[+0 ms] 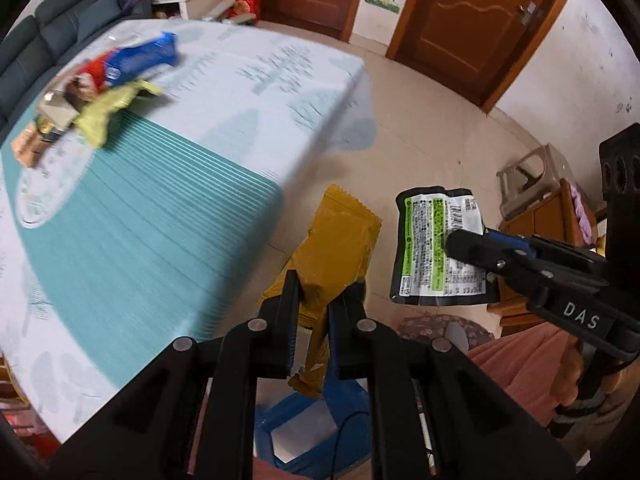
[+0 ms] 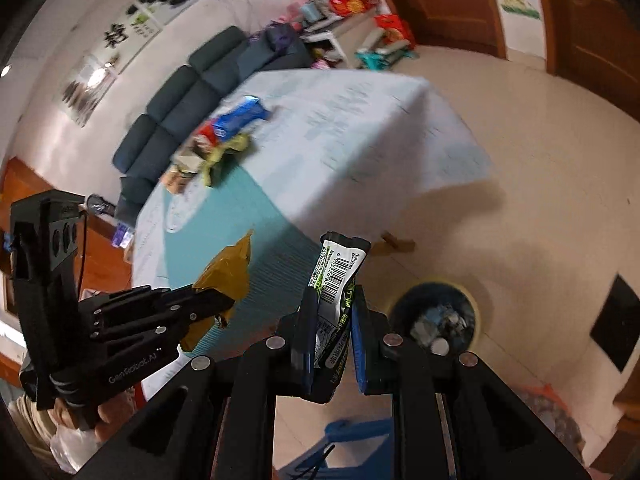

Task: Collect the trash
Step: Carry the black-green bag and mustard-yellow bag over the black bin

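the left gripper pinches a mustard wrapper off the table edge; the right gripper clamps a black wrapper upright. the bin sits just right of it, nearer the right hand.

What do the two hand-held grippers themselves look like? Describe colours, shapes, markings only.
Both are matte black linkage frames with round silver pivot pins. The left hand-held gripper has plain black fingers and white "GenRobot.AI" lettering on its body, visible in the right wrist view. The right hand-held gripper has blue pads on its fingers and white "DAS" lettering, visible in the left wrist view. Each carries a boxy black module with round openings.
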Demonstrator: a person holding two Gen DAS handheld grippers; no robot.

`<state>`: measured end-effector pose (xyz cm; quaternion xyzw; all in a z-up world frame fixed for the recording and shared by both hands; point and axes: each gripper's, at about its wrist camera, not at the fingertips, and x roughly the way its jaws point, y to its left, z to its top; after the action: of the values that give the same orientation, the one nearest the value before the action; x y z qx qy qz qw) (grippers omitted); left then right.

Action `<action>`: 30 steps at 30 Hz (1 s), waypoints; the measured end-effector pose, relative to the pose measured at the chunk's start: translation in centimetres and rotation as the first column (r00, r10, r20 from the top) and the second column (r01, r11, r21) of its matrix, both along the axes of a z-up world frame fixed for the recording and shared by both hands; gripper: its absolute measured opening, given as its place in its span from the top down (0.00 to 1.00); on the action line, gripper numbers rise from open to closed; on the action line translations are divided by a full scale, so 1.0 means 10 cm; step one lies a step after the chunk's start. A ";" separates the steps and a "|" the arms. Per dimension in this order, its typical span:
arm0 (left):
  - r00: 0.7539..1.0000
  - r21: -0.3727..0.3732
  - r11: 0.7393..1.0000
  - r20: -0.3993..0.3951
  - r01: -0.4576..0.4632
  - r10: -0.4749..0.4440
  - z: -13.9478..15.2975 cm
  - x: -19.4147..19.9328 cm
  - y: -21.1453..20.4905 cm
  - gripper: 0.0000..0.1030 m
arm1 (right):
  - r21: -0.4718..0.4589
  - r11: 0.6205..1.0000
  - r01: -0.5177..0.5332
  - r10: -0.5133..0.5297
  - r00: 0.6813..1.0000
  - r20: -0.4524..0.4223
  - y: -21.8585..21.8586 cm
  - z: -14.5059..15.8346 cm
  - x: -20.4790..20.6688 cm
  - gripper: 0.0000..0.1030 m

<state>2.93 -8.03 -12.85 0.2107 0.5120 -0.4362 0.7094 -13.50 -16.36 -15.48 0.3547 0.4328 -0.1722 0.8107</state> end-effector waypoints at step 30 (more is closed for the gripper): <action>0.981 0.342 0.939 -0.189 0.032 0.036 -2.97 -0.27 -1.17 0.90 | 0.269 0.928 0.258 -0.149 0.918 -0.367 -0.97 -3.32 -0.32 0.85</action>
<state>0.18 -19.72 -42.58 0.2876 0.6466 -0.3576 0.6093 -16.69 -26.09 -48.64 0.4866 0.5481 -0.2446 0.6348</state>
